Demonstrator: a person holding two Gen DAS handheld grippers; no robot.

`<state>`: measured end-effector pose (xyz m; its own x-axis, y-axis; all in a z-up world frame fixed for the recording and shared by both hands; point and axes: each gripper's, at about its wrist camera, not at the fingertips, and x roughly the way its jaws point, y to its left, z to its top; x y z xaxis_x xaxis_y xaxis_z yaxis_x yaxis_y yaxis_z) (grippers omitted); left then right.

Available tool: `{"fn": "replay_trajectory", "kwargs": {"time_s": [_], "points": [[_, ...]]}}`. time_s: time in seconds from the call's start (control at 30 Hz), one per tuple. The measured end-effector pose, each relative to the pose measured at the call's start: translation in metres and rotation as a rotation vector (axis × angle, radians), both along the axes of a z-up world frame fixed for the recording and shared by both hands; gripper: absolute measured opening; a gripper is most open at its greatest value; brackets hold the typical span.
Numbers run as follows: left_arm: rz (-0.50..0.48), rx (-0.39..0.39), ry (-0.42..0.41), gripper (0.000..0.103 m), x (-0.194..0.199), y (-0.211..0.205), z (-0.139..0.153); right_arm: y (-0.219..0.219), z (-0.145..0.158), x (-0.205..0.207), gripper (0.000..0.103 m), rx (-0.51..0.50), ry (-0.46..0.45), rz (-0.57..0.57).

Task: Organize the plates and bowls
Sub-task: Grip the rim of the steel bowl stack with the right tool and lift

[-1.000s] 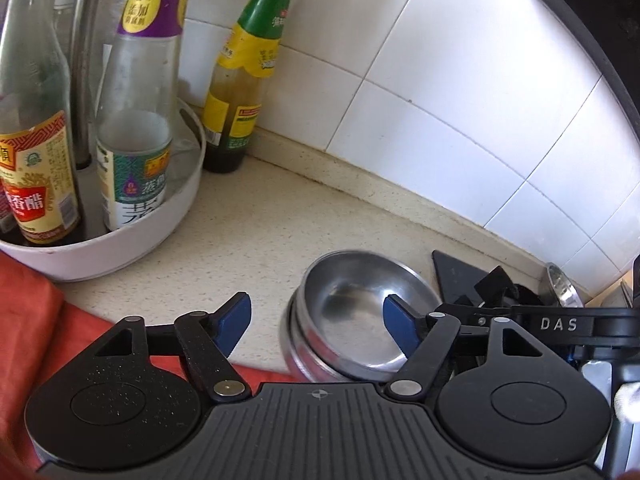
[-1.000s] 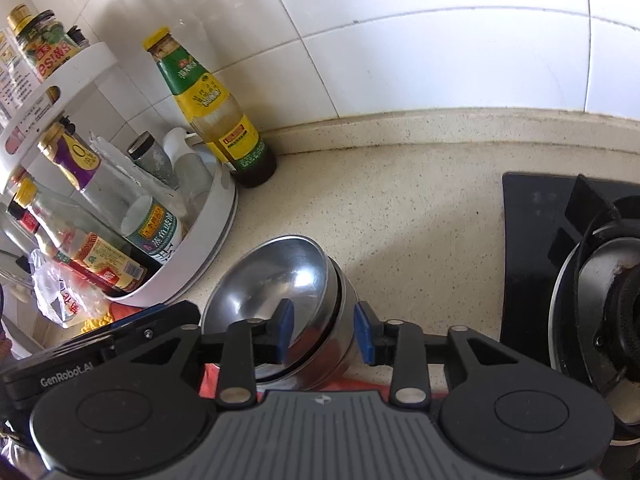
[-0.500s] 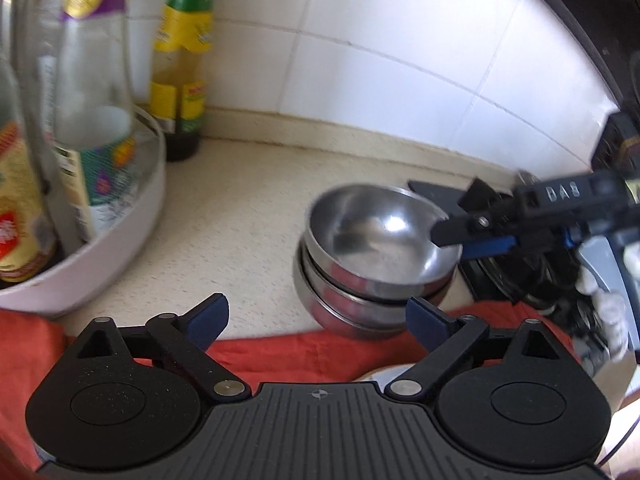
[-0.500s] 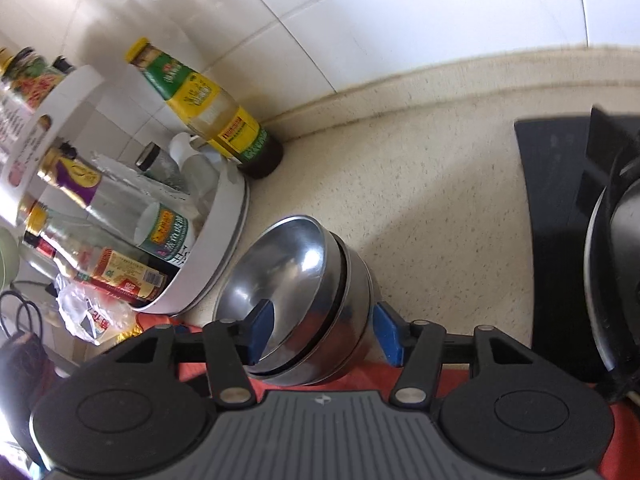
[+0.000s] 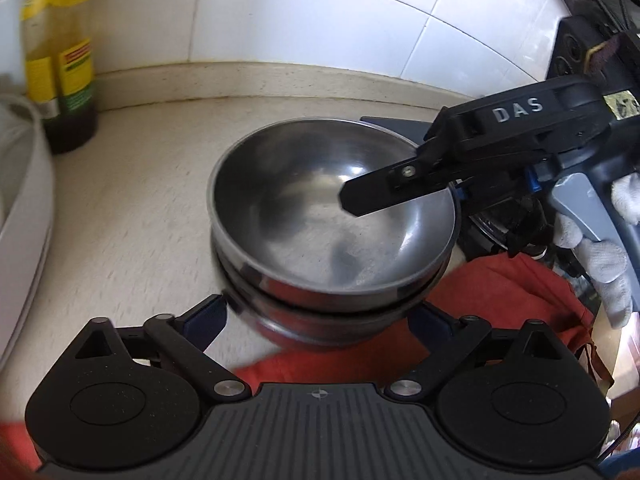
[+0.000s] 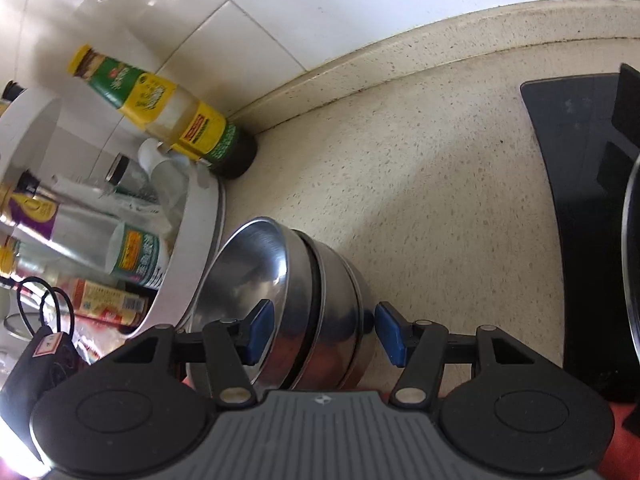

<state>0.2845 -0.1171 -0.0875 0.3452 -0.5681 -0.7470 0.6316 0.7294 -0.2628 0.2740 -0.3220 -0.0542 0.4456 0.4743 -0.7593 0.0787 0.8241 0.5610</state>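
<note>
A stack of steel bowls (image 5: 288, 220) stands on the speckled counter, partly on a red cloth (image 5: 504, 300). My left gripper (image 5: 316, 316) has its jaws opening wide. Its blue fingers (image 5: 208, 316) flank the lower bowls of the stack without touching them. My right gripper (image 6: 324, 330) is open and straddles the near wall of the bowl stack (image 6: 256, 268): one pad hangs inside the top bowl, the other stands apart from the outer wall. In the left wrist view, that inner finger (image 5: 372, 192) reaches over the bowl from the right.
A white round rack (image 6: 192, 248) with several bottles sits close left of the bowls. A yellow-labelled bottle (image 6: 180, 120) stands against the tiled wall. The black gas stove (image 6: 580, 200) lies to the right. A gloved hand (image 5: 600, 256) holds the right gripper.
Both grippers have sunk toward the bowl stack and spread their jaws. The left one rolled and now frames the stack; the right jaws, narrow over the rim before, stand wider.
</note>
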Motion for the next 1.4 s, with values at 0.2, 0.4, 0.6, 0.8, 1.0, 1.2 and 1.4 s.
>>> {"fn": "replay_trajectory", "kwargs": {"time_s": [0.2, 0.4, 0.6, 0.8, 1.0, 1.2, 1.4], "points": [[-0.049, -0.032, -0.025, 0.103, 0.020, 0.002, -0.008, -0.002, -0.002, 0.028, 0.054, -0.002, 0.001, 0.012], [-0.130, -0.054, -0.048, 0.103, 0.028, 0.010, -0.011, 0.002, 0.001, 0.044, 0.056, 0.001, 0.001, 0.065], [-0.159, -0.075, -0.034, 0.103, 0.039, 0.004, -0.020, 0.009, -0.013, 0.053, 0.057, 0.004, 0.045, 0.084], [-0.140, -0.078, -0.094, 0.103, 0.038, -0.004, -0.025, 0.007, -0.022, 0.056, 0.058, 0.018, 0.035, 0.077], [-0.136, -0.073, -0.119, 0.103, 0.035, -0.004, -0.024, 0.004, -0.022, 0.059, 0.057, 0.023, 0.020, 0.076], [-0.102, -0.065, -0.132, 0.103, 0.029, -0.007, -0.021, 0.005, -0.022, 0.063, 0.058, 0.006, -0.009, 0.071], [-0.072, -0.067, -0.153, 0.103, 0.034, -0.017, -0.020, 0.005, -0.015, 0.068, 0.058, -0.012, -0.045, 0.071]]}}
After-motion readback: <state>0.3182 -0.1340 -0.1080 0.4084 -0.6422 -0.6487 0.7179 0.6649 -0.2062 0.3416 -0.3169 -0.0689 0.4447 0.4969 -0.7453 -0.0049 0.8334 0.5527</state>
